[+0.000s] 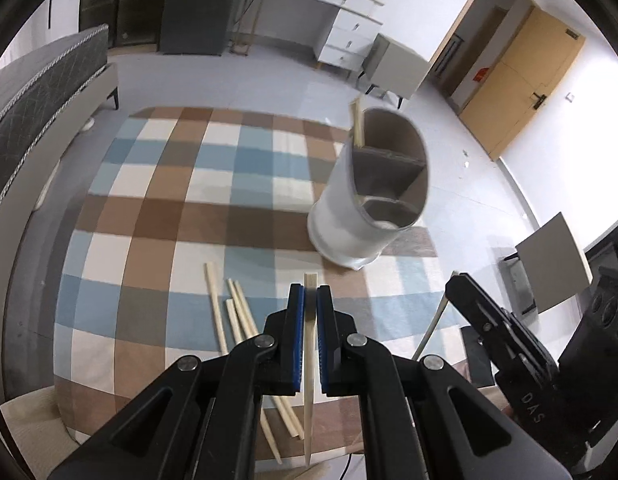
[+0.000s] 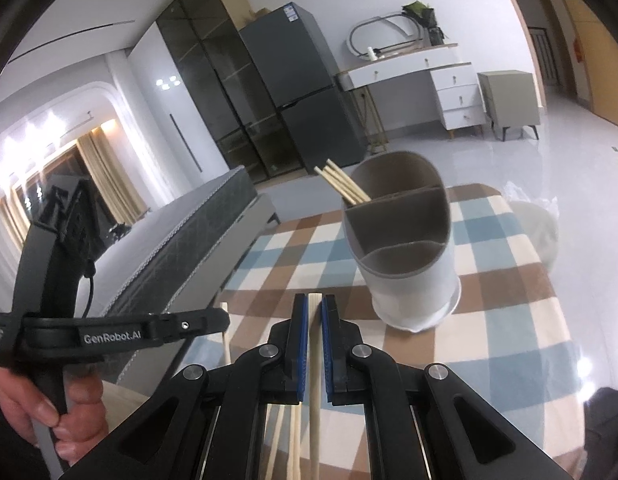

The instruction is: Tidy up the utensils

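Both grippers (image 1: 309,300) (image 2: 315,308) clamp one chopstick (image 1: 309,344) (image 2: 315,360) each; several chopsticks fill the holder (image 2: 405,248), others (image 1: 233,316) remain on the table.

White lettering reading "GenRobot.AI" runs along the black plastic strap (image 2: 121,334) of the handheld left gripper (image 2: 65,204), gripped by a person's hand (image 2: 49,416), as seen from the right wrist camera. From the left wrist camera, the letters "DAS" stand in pale print on the black body of the right gripper (image 1: 455,280). A small blue-and-white label (image 2: 289,13) sits near the top of the tall dark grey refrigerator (image 2: 297,92), its print too small to read. A red sign (image 1: 480,75) on the yellow-tan wooden door (image 1: 521,80) is likewise illegible.
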A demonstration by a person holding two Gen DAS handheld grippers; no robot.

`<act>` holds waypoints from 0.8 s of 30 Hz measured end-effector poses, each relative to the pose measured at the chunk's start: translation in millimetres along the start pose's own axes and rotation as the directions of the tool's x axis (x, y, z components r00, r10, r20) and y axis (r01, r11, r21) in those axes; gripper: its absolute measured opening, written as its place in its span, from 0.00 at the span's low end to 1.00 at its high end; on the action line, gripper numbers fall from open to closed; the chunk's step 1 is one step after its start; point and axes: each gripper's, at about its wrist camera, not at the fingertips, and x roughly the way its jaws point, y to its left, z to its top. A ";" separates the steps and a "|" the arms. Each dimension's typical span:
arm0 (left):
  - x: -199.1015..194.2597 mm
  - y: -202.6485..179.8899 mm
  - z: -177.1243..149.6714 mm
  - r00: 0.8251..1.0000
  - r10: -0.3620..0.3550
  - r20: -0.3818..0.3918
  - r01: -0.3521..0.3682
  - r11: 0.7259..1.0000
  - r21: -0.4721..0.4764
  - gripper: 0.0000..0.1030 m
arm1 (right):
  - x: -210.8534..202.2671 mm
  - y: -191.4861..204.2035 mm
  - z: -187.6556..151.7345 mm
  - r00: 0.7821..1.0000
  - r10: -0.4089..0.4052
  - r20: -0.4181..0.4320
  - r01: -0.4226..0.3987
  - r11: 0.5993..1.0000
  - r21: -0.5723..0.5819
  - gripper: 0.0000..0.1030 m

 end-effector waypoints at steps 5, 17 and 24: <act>-25.6 -15.3 20.8 0.996 -0.049 0.078 0.049 0.999 0.001 0.01 | -23.9 2.9 21.7 0.997 0.002 0.077 -0.002 1.000 -0.009 0.06; -68.8 -37.2 98.2 0.922 -0.078 0.379 0.105 0.993 -0.051 0.01 | -40.0 12.8 116.0 0.976 0.024 0.218 0.024 0.976 -0.218 0.06; -58.3 -31.0 128.4 0.862 -0.080 0.500 0.151 0.983 -0.103 0.01 | -20.5 22.6 168.1 0.962 0.076 0.263 0.036 0.917 -0.398 0.06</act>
